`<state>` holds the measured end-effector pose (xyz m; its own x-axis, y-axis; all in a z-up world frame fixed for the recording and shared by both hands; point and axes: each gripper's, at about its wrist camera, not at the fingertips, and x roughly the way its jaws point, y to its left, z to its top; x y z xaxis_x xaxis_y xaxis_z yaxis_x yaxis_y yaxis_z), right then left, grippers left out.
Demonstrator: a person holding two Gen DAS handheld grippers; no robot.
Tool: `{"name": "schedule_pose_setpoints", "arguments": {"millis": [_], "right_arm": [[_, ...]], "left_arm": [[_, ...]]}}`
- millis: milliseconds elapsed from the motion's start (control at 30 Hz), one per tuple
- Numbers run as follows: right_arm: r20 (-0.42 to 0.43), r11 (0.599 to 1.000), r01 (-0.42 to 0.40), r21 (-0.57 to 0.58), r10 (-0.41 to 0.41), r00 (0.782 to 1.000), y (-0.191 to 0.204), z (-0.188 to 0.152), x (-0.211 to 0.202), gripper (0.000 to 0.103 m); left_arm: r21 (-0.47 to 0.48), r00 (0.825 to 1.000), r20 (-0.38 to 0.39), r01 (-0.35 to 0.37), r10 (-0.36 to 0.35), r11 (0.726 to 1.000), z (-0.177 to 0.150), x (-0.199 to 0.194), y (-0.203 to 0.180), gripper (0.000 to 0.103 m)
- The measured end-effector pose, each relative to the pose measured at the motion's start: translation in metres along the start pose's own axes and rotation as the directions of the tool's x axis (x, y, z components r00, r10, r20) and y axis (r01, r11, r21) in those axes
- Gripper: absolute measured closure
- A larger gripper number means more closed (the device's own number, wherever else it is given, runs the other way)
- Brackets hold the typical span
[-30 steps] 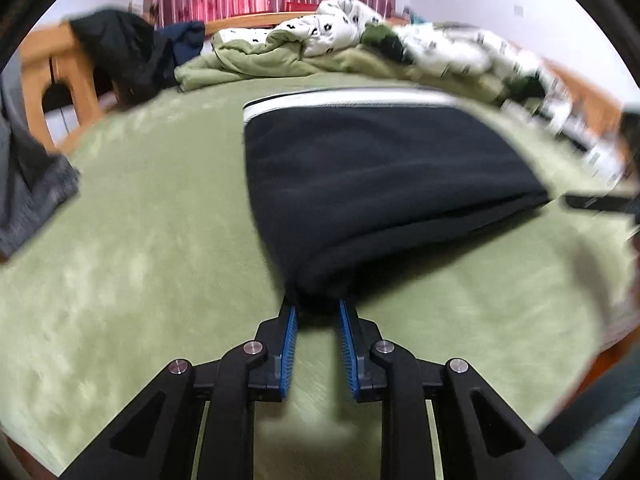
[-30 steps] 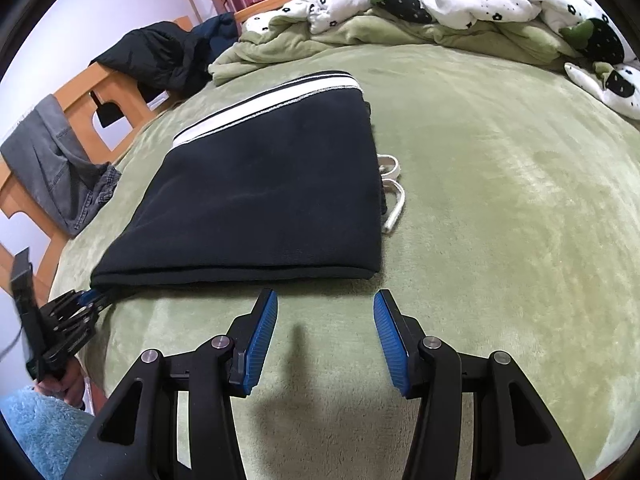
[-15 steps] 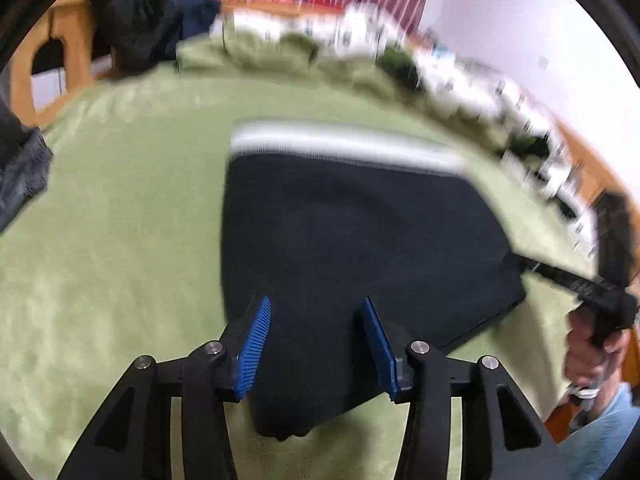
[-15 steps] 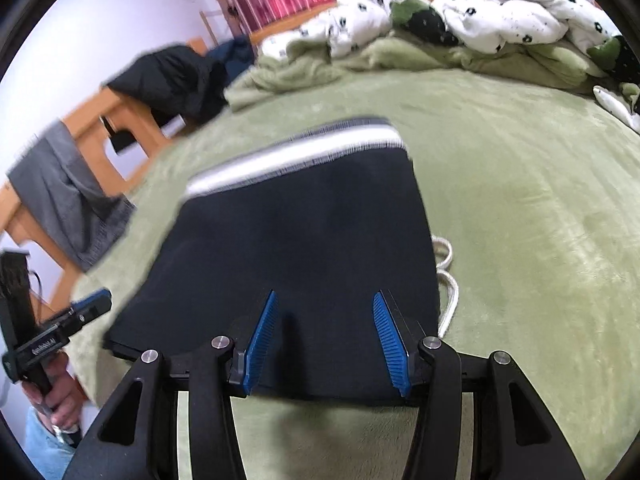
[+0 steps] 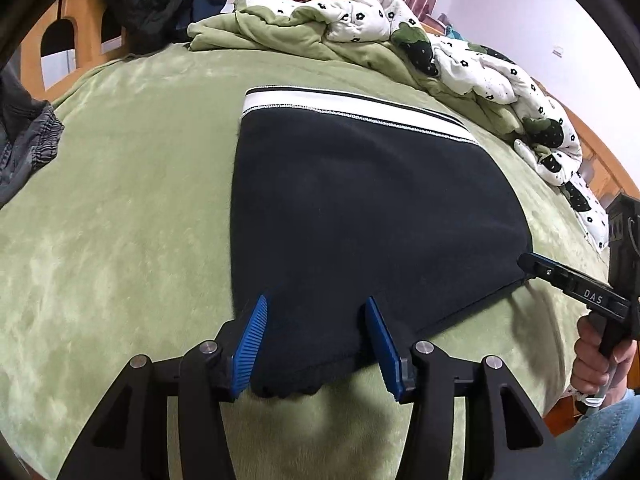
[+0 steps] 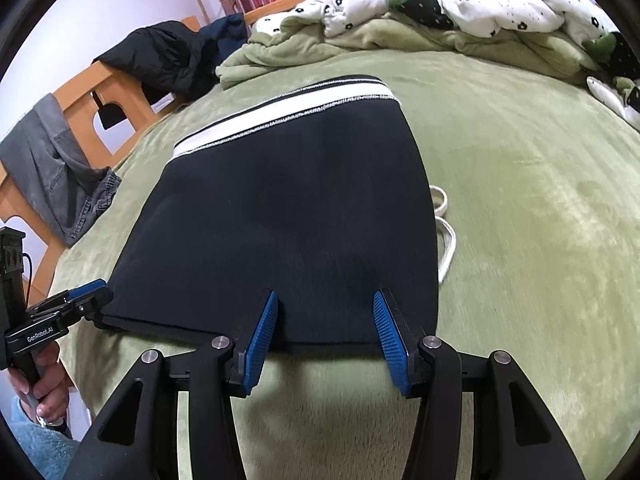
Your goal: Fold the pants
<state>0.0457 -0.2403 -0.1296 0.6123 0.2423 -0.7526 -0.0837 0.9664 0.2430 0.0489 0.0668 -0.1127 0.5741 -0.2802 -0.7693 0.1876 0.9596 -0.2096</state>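
The black pants (image 5: 360,208) lie folded flat on the green bed, with a white waistband (image 5: 352,108) at the far edge. My left gripper (image 5: 316,320) is open, its blue pads astride the near left corner of the pants. My right gripper (image 6: 326,312) is open, its pads over the near right edge of the pants (image 6: 288,220). The right gripper also shows in the left wrist view (image 5: 528,264) at the pants' right corner. The left gripper shows in the right wrist view (image 6: 96,300) at the left corner. A white drawstring (image 6: 444,232) sticks out on the right side.
A crumpled green and white flowered quilt (image 5: 400,48) lies along the far side of the bed (image 5: 120,220). Dark clothes (image 6: 168,60) hang on the wooden bed frame (image 6: 80,96) at the left. Grey jeans (image 6: 52,168) hang over the frame.
My left gripper let go of the pants' corner and opened. Both grippers moved forward over the near edge of the pants.
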Motion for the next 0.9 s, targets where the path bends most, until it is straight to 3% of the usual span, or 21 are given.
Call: {"name": "schedule_pose_setpoints", "arguments": {"millis": [267, 400, 467, 567, 667, 800, 867, 900], "right_arm": [[0.023, 0.999, 0.032, -0.008, -0.032, 0.999, 0.010, 0.004, -0.040, 0.053], [0.128, 0.996, 0.076, -0.042, -0.070, 0.989, 0.029, 0.017, -0.094, 0.053], [0.172, 0.994, 0.097, -0.055, -0.087, 0.981, 0.042, 0.024, -0.121, 0.051], [0.196, 0.993, 0.112, -0.029, -0.104, 0.975, 0.060, 0.032, -0.156, 0.048], [0.206, 0.996, 0.086, -0.018, -0.081, 0.975, 0.074, 0.026, -0.179, 0.042], [0.206, 0.991, 0.128, -0.028, -0.119, 0.971, 0.088, 0.005, -0.188, 0.038], [0.178, 0.992, 0.120, -0.024, -0.114, 0.977, 0.088, -0.003, -0.183, 0.022], [0.146, 0.994, 0.109, -0.019, -0.105, 0.984, 0.086, -0.005, -0.180, 0.022]], "left_arm": [[-0.016, 0.998, -0.051, -0.024, 0.023, 1.000, -0.001, -0.025, -0.003, 0.053], [-0.011, 1.000, 0.014, 0.011, -0.011, 1.000, 0.018, -0.073, -0.022, 0.052], [-0.019, 0.996, 0.062, 0.065, -0.064, 0.998, 0.029, -0.104, -0.035, 0.040], [0.001, 0.991, 0.095, 0.091, -0.090, 0.996, 0.035, -0.139, -0.058, 0.036], [0.023, 0.992, 0.116, 0.047, -0.050, 0.999, 0.028, -0.159, -0.074, 0.034], [0.040, 0.992, 0.127, 0.004, -0.009, 0.999, 0.008, -0.164, -0.085, 0.030], [0.079, 0.995, 0.088, -0.060, 0.053, 0.995, 0.004, -0.161, -0.087, 0.031], [0.084, 0.990, 0.119, -0.091, 0.080, 0.992, 0.001, -0.167, -0.086, 0.031]]}}
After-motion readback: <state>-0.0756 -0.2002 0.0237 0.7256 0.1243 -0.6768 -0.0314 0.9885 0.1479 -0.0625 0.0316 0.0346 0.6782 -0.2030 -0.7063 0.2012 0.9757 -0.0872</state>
